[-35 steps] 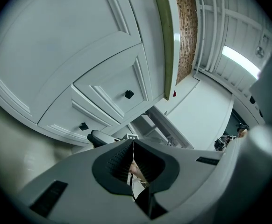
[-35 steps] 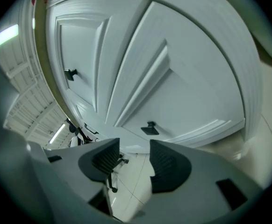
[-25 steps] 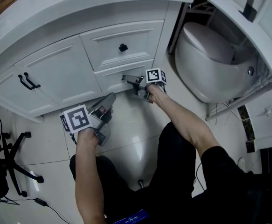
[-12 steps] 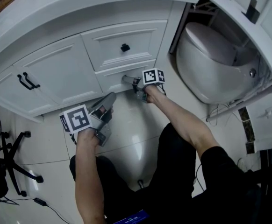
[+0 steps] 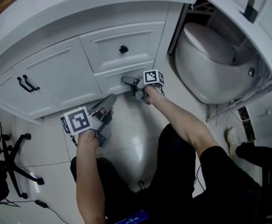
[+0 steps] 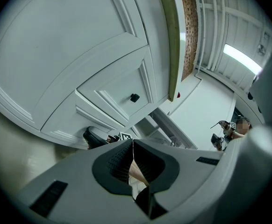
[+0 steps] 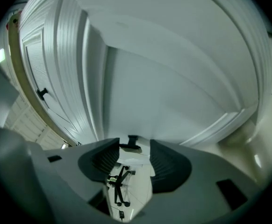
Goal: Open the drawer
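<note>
The white vanity has an upper drawer [image 5: 122,38] with a black knob [image 5: 123,49] and a lower drawer [image 5: 111,77] beneath it. My right gripper [image 5: 127,81] is at the lower drawer's front. In the right gripper view its jaws [image 7: 135,146] are opening, with the small black knob [image 7: 132,141] between the tips and no pad pressing on it. My left gripper [image 5: 110,99] hangs over the floor below and left of that drawer. It is shut with nothing in it [image 6: 132,144].
Left of the drawers are cabinet doors with black bar handles [image 5: 26,82]. A white toilet [image 5: 211,59] stands close on the right. A person's shoe [image 5: 231,138] is at the right edge, and an office chair base [image 5: 14,167] at the left on the tiled floor.
The right gripper has edged slightly toward the lower drawer front. The left gripper has stayed in place. A shoe has appeared at the right edge.
</note>
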A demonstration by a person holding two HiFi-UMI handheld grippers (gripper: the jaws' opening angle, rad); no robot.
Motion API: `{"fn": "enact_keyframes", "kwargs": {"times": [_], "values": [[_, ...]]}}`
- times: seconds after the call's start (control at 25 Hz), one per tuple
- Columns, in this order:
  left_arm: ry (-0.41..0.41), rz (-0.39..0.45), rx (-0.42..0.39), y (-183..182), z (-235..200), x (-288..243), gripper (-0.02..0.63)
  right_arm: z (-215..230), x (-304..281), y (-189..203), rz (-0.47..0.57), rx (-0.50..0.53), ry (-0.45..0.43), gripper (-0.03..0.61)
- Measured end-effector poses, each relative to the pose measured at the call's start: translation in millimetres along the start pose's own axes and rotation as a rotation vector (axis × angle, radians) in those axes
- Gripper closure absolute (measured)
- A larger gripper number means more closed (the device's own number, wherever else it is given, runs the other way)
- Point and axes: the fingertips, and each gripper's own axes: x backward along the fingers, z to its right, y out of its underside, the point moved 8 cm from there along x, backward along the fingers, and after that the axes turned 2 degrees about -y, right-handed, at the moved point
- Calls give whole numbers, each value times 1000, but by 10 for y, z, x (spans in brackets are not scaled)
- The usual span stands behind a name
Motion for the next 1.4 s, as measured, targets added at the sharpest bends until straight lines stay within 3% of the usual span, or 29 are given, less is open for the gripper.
{"fn": "enact_keyframes", "kwargs": {"times": [0.28, 0.36, 0.64, 1.4], "values": [[1, -1, 18, 22, -22, -25, 623, -20, -2, -9, 7, -43, -26, 367], [-3, -7, 8, 14, -7, -31, 623, -41, 1, -19, 8, -51, -42, 425], [-4, -12, 10, 31, -26, -48, 623, -18, -7, -23, 9, -76, -65, 425], [-3, -18, -1, 39, 25, -73, 623, -25, -4, -13, -30, -30, -49, 425]]}}
